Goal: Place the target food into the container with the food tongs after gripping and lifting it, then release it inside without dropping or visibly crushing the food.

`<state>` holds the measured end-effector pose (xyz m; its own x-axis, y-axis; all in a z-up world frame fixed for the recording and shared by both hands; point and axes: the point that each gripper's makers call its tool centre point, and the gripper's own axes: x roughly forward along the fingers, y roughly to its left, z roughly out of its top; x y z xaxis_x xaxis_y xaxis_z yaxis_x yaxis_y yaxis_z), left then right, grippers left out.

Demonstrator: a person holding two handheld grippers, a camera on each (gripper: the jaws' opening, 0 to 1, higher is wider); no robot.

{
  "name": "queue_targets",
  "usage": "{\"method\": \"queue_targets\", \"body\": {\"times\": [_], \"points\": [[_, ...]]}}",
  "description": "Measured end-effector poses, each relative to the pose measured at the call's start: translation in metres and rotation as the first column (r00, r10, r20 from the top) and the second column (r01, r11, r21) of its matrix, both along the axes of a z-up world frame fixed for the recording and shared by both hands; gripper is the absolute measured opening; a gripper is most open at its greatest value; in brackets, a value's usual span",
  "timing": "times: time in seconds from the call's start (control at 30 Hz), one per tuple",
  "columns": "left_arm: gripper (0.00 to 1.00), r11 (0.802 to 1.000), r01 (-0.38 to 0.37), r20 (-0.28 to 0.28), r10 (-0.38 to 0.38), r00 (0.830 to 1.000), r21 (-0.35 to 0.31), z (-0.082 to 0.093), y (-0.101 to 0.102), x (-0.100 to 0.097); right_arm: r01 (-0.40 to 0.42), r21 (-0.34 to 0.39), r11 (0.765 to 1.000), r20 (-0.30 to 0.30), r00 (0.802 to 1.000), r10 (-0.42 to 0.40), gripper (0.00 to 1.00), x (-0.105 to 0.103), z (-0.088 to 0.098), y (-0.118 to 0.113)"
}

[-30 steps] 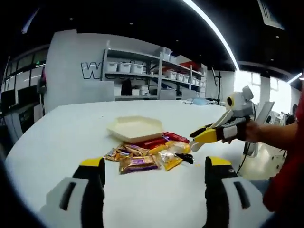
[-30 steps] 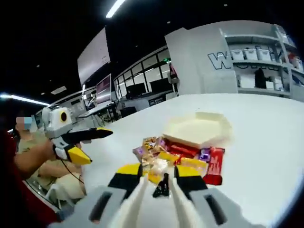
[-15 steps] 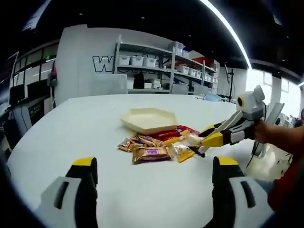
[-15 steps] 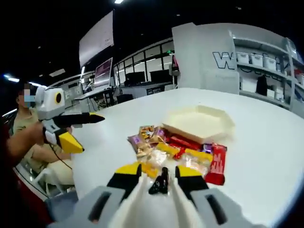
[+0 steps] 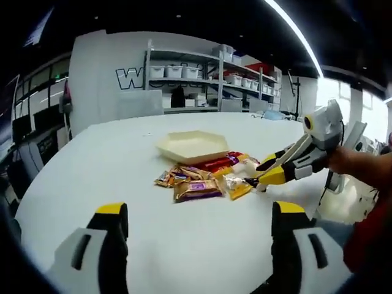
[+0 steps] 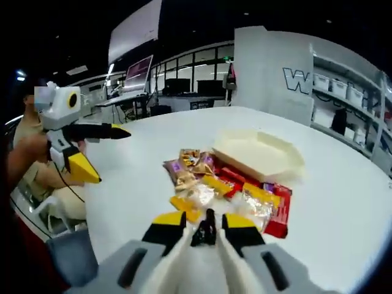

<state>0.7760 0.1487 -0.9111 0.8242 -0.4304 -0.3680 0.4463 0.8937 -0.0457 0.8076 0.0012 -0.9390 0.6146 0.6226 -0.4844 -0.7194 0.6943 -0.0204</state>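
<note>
A pile of wrapped snack packets (image 5: 202,180) (image 6: 214,187) lies mid-table, just in front of a cream hexagonal container (image 5: 192,146) (image 6: 257,153) with nothing in it. My right gripper (image 6: 205,219) is shut on white food tongs (image 6: 204,231), whose black tips sit close together just short of the nearest yellow packet (image 6: 184,208). In the left gripper view, the right gripper (image 5: 274,170) reaches in from the right, with the tongs' tips at the pile's right edge. My left gripper (image 5: 201,211) (image 6: 111,155) hangs open, holding nothing, well back from the pile.
Everything rests on a wide white round-edged table (image 5: 122,159). Shelves with bins (image 5: 202,73) stand beyond its far side. A person's arm (image 5: 361,171) holds the right gripper. Past the table's edge are a seated person (image 6: 30,153) and desks with screens (image 6: 138,73).
The right gripper has come down and forward with the tongs, so the pile sits closer to their tips. The left gripper stays open and back, its view only slightly shifted.
</note>
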Motion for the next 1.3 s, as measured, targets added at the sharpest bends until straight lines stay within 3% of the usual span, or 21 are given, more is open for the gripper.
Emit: {"method": "queue_targets", "body": {"times": [0.1, 0.23, 0.47, 0.57, 0.7, 0.9, 1.0, 1.3], "points": [[0.95, 1.0, 0.005, -0.007, -0.005, 1.0, 0.01, -0.002, 0.0, -0.002, 0.022, 0.053, 0.998, -0.055, 0.998, -0.019, 0.16, -0.005, 0.0, -0.001], [0.97, 1.0, 0.02, -0.022, -0.02, 1.0, -0.003, -0.003, -0.002, -0.005, 0.016, 0.06, 0.998, -0.047, 0.999, -0.014, 0.16, -0.012, 0.005, -0.004], [0.94, 1.0, 0.027, -0.02, -0.026, 0.999, 0.015, -0.002, -0.002, -0.006, 0.038, 0.14, 0.989, -0.055, 0.998, -0.031, 0.16, -0.015, 0.03, -0.013], [0.94, 0.999, 0.033, -0.018, -0.033, 0.999, 0.021, -0.001, -0.004, -0.006, 0.068, 0.244, 0.967, -0.085, 0.995, -0.048, 0.16, -0.012, 0.046, -0.016], [0.95, 0.999, 0.053, -0.006, -0.053, 0.999, 0.014, 0.004, -0.011, -0.006, 0.087, 0.304, 0.949, -0.122, 0.991, -0.051, 0.16, -0.01, 0.056, -0.02], [0.94, 0.998, 0.055, 0.004, -0.055, 0.998, 0.025, 0.007, -0.012, -0.004, 0.092, 0.239, 0.967, -0.125, 0.99, -0.063, 0.16, -0.008, 0.038, -0.021], [0.93, 0.998, 0.055, 0.01, -0.055, 0.998, 0.019, 0.008, -0.013, -0.005, 0.056, 0.14, 0.989, -0.095, 0.995, -0.043, 0.17, -0.015, 0.021, -0.021], [0.91, 0.998, 0.057, 0.025, -0.058, 0.998, 0.037, 0.011, -0.012, -0.001, 0.01, 0.07, 0.997, -0.039, 0.999, -0.008, 0.22, -0.017, 0.014, -0.016]]}}
